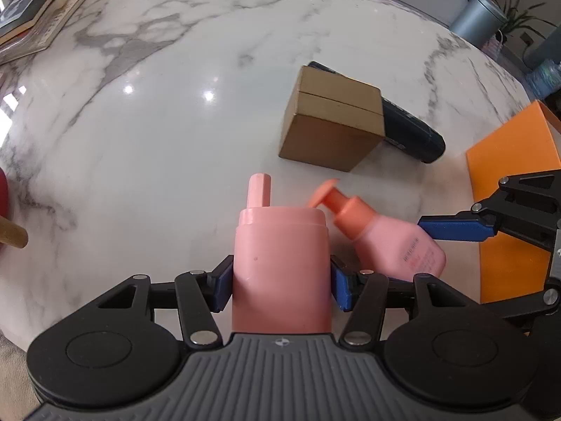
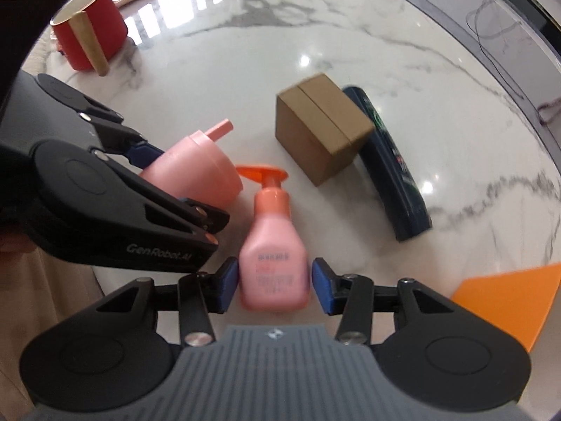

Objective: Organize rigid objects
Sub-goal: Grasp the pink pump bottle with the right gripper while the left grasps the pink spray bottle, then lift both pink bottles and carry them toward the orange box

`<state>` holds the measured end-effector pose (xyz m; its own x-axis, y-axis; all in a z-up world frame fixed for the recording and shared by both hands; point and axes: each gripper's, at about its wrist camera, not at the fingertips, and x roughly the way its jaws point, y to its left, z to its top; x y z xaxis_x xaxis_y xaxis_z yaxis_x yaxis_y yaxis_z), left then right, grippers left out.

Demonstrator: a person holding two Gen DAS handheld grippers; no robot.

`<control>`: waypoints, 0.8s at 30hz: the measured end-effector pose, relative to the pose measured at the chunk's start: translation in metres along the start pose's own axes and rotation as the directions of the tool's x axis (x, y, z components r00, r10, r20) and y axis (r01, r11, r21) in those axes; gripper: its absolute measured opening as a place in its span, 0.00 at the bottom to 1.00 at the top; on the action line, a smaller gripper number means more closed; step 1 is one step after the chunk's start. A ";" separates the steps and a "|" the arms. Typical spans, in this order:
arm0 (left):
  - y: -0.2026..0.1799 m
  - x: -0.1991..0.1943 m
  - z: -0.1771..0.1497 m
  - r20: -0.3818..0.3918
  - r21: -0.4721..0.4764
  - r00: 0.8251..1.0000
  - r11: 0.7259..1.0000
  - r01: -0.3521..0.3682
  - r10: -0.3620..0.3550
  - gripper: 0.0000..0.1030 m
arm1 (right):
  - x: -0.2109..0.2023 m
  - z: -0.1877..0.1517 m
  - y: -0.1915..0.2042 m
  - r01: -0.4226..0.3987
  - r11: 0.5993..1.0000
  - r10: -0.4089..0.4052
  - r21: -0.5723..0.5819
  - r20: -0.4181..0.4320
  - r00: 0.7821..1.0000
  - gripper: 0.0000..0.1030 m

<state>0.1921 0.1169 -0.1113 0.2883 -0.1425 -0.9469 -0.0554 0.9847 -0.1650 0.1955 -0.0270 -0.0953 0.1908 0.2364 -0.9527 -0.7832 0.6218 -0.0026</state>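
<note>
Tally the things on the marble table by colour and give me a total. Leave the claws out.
Pink: 2, the tube and the pump bottle
Brown: 1, the box
Dark blue: 1, the lying bottle
Red: 1, the cup
Orange: 1, the flat sheet
Books at the far edge: count unclear, left out
Total: 6

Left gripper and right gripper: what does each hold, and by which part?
Left gripper clamps the pink tube mid-body. Right gripper brackets the pump bottle body; grip uncertain.
</note>
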 end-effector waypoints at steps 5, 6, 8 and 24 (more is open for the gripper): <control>-0.002 0.000 0.000 0.004 0.002 1.000 1.000 -0.004 0.004 0.63 | 0.009 0.005 0.005 -0.007 0.997 0.007 -0.075 -0.003 1.000 0.47; -0.002 0.000 -0.001 0.005 0.001 1.000 1.000 -0.004 0.004 0.63 | 0.011 0.007 0.006 -0.011 0.997 0.011 -0.077 -0.003 1.000 0.48; -0.002 0.000 0.000 0.008 0.001 1.000 1.000 -0.004 0.004 0.63 | 0.015 0.008 0.006 -0.009 0.998 0.009 -0.064 -0.009 1.000 0.48; -0.011 -0.005 -0.003 0.037 0.056 0.999 0.998 0.009 -0.011 0.60 | 0.011 -0.008 -0.002 0.019 0.993 -0.020 0.120 0.008 1.000 0.43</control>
<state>0.1885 0.1070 -0.1051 0.3244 -0.1493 -0.9340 0.0005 0.9875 -0.1577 0.1939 -0.0317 -0.1086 0.2112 0.2296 -0.9501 -0.7028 0.7112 0.0156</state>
